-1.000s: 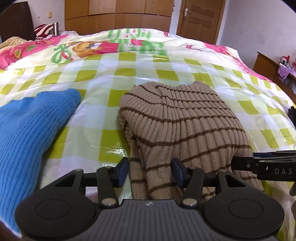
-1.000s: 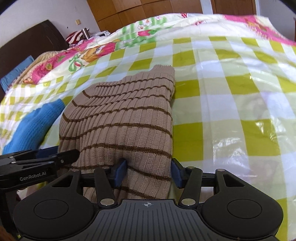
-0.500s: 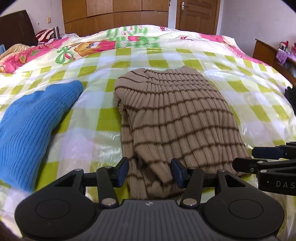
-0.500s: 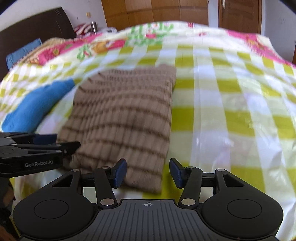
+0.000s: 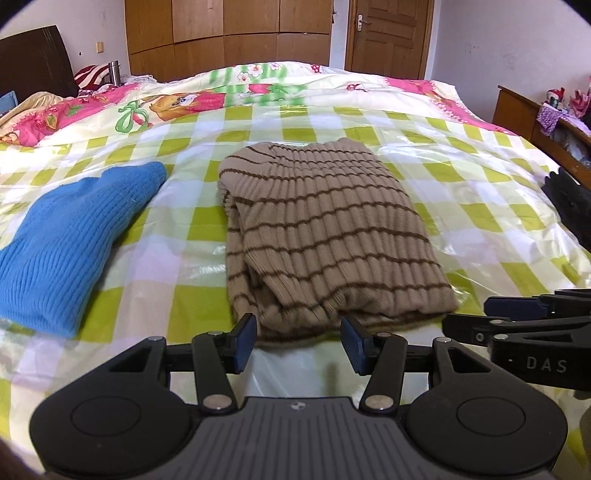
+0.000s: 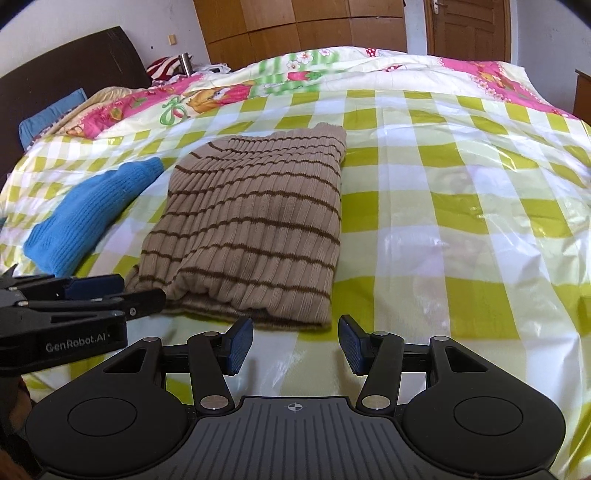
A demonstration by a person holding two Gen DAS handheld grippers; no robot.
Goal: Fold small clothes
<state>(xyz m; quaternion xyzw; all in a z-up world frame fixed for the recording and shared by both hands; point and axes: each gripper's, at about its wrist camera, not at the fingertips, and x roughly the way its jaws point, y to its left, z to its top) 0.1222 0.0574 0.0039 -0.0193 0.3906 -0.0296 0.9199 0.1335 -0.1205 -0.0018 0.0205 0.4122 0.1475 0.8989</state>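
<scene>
Striped brown sweater (image 5: 325,236) lies folded into a compact rectangle on the green-and-white checked sheet (image 5: 480,206) that covers the bed. Its ribbed knit is tan with thin dark brown stripes running across. Layered folded edges show along the near end of the sweater and along its left side in the left wrist view.

Left gripper (image 5: 298,343): jaws spread apart, nothing between the blue pads (image 5: 244,341). It sits just short of the sweater's near edge, not touching the fabric. Right gripper (image 6: 294,345): jaws likewise spread and empty, positioned just short of the sweater's near right corner, clear of the knit. Each tool appears in the other's camera, so the two stand side by side in front of the sweater.

Blue knitted garment (image 5: 74,240) lies flat to the left of the sweater, apart from it, with a strip of checked sheet between them. Beyond the sweater, a pink and yellow cartoon-print quilt (image 5: 221,96) covers the far part of the bed. A dark headboard (image 6: 70,85) stands far left of the sweater, with a metal flask (image 6: 184,63) near it. Wooden wardrobes (image 5: 229,33) and a wooden door (image 5: 388,37) line the wall behind. A wooden dresser (image 5: 532,118) stands to the sweater's right.
</scene>
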